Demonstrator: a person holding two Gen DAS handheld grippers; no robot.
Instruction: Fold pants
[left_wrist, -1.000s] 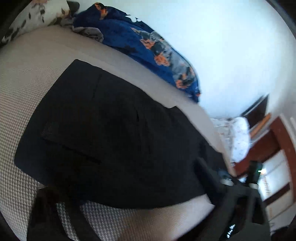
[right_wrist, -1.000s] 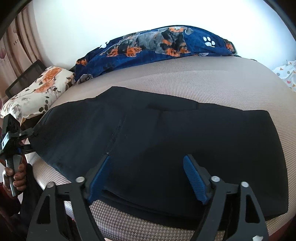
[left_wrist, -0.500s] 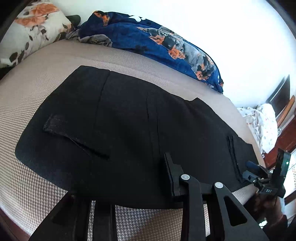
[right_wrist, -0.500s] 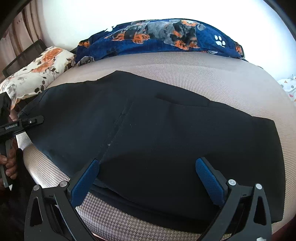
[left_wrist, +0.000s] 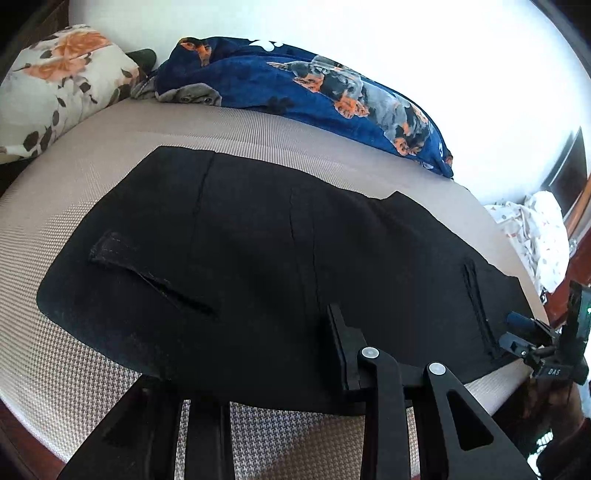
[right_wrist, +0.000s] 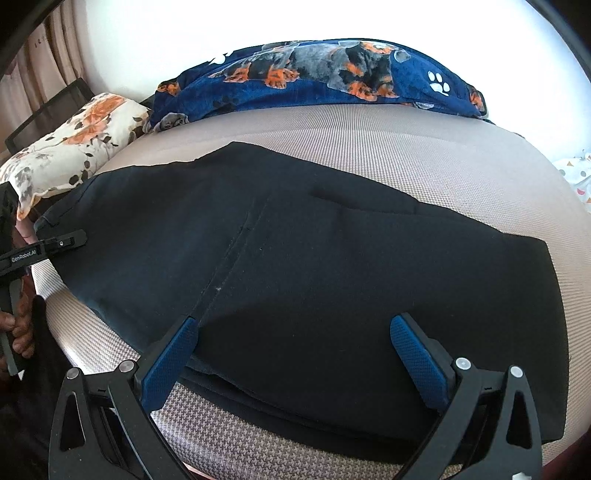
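Observation:
Black pants (left_wrist: 258, 258) lie flat, folded over themselves, on a beige woven bed (left_wrist: 92, 387); they also show in the right wrist view (right_wrist: 332, 277). My left gripper (left_wrist: 251, 354) is open and empty, hovering over the pants' near edge; only its right finger is clear. My right gripper (right_wrist: 291, 343) is open and empty, its blue pads (right_wrist: 417, 350) above the pants' near edge. The right gripper shows at the far right of the left wrist view (left_wrist: 532, 339), and the left gripper at the left of the right wrist view (right_wrist: 55, 245).
A blue dog-print blanket (right_wrist: 332, 81) lies along the wall behind the pants. A floral pillow (right_wrist: 74, 147) sits at the bed's left end. White patterned cloth (left_wrist: 543, 236) and wooden furniture stand past the bed's right end.
The left camera has swung and pulled back, so more of the pants and pillow show. The right gripper's jaws have opened wider and it has drawn back a little.

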